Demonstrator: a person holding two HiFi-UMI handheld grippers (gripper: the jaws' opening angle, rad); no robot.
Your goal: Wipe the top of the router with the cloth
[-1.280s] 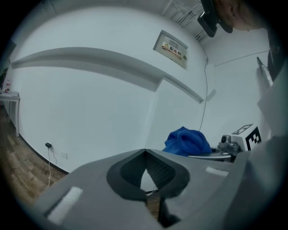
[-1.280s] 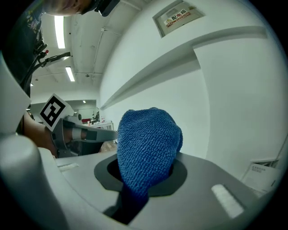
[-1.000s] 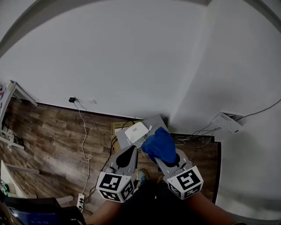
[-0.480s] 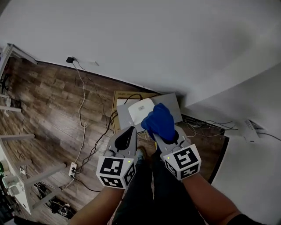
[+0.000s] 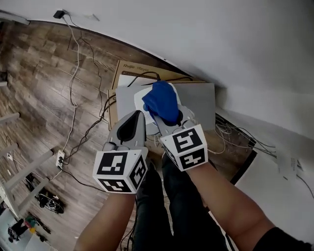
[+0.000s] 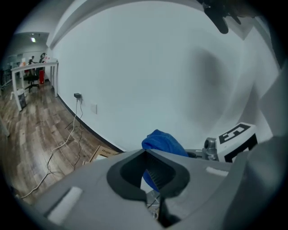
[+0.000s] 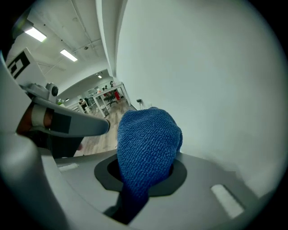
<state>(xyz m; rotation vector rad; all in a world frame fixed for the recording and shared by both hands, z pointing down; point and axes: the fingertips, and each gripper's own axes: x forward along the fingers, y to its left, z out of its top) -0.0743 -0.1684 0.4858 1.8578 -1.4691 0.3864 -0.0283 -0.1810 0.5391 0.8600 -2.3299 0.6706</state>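
Note:
The white router (image 5: 138,96) lies on a grey slab (image 5: 198,100) on the floor by the wall. A bunched blue cloth (image 5: 161,101) covers most of its top; whether they touch I cannot tell. My right gripper (image 5: 166,115) is shut on the cloth (image 7: 146,143), which bulges out past its jaws. My left gripper (image 5: 138,114) hovers just left of it with its tips together and nothing in them. In the left gripper view the cloth (image 6: 162,141) shows beyond my left gripper (image 6: 146,152).
A cardboard box (image 5: 128,68) lies under the slab's far left. Cables (image 5: 73,49) run from a wall plug (image 5: 60,13) to a power strip (image 5: 61,158). More wires (image 5: 230,133) tangle at the right by the white wall (image 5: 196,34). The person's legs stand below the grippers.
Both grippers have moved forward toward the router as the head view tipped down. The blue cloth now sits over the router's top instead of short of it.

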